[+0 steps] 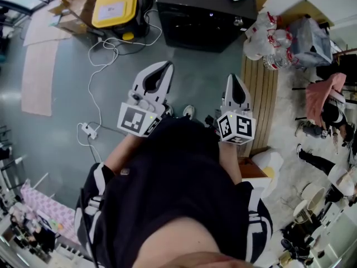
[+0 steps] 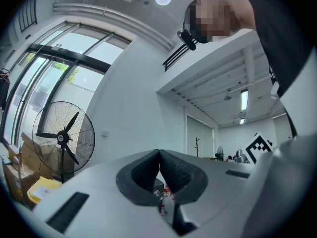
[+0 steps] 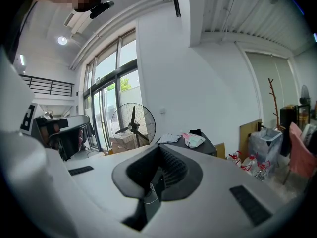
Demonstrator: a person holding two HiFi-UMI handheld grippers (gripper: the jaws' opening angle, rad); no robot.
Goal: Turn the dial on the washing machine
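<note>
The washing machine (image 1: 206, 15) is a black box on the floor at the far end of the head view, with a small round knob (image 1: 239, 21) at its right front corner and a cloth on top. In the right gripper view the machine (image 3: 195, 146) stands well ahead. Both grippers are held close to the person's body, far from the machine. My left gripper (image 1: 163, 67) points toward it with its jaws shut and nothing between them (image 2: 159, 153). My right gripper (image 1: 236, 78) is also shut and empty (image 3: 158, 148).
A yellow device (image 1: 115, 7) sits left of the machine, with a white cable and power strip (image 1: 89, 130) trailing over the grey floor. Water bottles (image 1: 268, 35) and wooden boards (image 1: 259, 94) lie to the right. A standing fan (image 3: 132, 125) is by the windows.
</note>
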